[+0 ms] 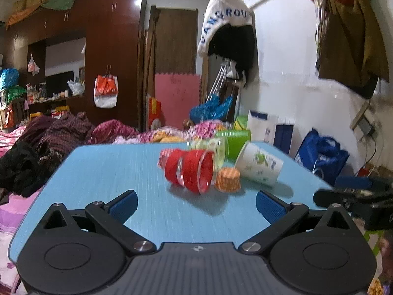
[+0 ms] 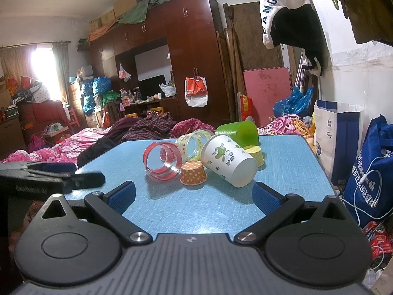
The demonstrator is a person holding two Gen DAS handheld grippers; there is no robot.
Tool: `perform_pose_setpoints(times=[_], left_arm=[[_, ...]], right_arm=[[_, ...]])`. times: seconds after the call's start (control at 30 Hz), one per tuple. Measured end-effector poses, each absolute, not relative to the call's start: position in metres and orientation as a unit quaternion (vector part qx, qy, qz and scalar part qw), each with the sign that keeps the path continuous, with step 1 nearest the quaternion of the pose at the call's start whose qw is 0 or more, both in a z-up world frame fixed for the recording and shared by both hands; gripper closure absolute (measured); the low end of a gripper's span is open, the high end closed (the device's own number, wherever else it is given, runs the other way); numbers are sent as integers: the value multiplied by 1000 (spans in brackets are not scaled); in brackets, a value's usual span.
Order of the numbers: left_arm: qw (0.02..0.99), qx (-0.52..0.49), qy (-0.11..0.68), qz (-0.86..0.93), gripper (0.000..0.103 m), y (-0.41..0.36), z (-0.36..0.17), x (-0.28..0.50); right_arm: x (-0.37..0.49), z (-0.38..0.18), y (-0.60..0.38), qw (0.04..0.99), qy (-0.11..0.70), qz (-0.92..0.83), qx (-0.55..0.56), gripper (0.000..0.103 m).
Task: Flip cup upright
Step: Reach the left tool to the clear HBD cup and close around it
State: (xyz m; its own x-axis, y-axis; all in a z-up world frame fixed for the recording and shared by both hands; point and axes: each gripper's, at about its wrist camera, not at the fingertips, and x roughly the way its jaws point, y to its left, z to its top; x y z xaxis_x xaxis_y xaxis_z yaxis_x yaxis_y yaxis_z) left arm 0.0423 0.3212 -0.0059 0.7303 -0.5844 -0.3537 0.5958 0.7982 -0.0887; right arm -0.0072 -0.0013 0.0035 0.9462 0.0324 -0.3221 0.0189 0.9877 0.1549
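Note:
Several cups lie tipped in a cluster on the blue table (image 2: pixel 172 209). A white paper cup with green leaves (image 2: pixel 228 163) lies on its side, base toward me; it also shows in the left wrist view (image 1: pixel 259 164). A red-banded clear cup (image 2: pixel 162 161) (image 1: pixel 194 172) lies on its side. A small orange dotted cup (image 2: pixel 193 172) (image 1: pixel 228 180) stands upside down. A yellow-banded clear cup (image 2: pixel 194 145) and a green cup (image 2: pixel 239 131) lie behind. My left gripper (image 1: pixel 196 207) and right gripper (image 2: pixel 194 198) are open and empty, short of the cluster.
A small yellow cup (image 2: pixel 256 154) sits behind the white one. Paper and blue bags (image 2: pixel 339 132) stand right of the table. Bedding and clothes (image 2: pixel 137 130) lie beyond the far edge. The other gripper shows at the left edge in the right wrist view (image 2: pixel 49 179).

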Motion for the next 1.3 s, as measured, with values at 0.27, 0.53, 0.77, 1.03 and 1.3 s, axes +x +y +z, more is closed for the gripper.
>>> perform_pose_setpoints(times=[0.27,0.53,0.77,1.03,1.3], left_arm=[[931,50,154,-326,0,310,17,99],[873,130,193,-428,0,275,31,193],[765,192,227,-571,1,239,44,254],[651,313,221,-655,5,199,48,300],[523,452,178,-700,18,161,35,301]], right_arm=[[19,-1,-9,978,185,16,90,1],[52,7,-34,970,220,-1,103,1],[82,17,-51,961,248,5,121,1],[109,18,-73,946,278,11,168,1],[126,20,-87,932,321,3,170,1]])
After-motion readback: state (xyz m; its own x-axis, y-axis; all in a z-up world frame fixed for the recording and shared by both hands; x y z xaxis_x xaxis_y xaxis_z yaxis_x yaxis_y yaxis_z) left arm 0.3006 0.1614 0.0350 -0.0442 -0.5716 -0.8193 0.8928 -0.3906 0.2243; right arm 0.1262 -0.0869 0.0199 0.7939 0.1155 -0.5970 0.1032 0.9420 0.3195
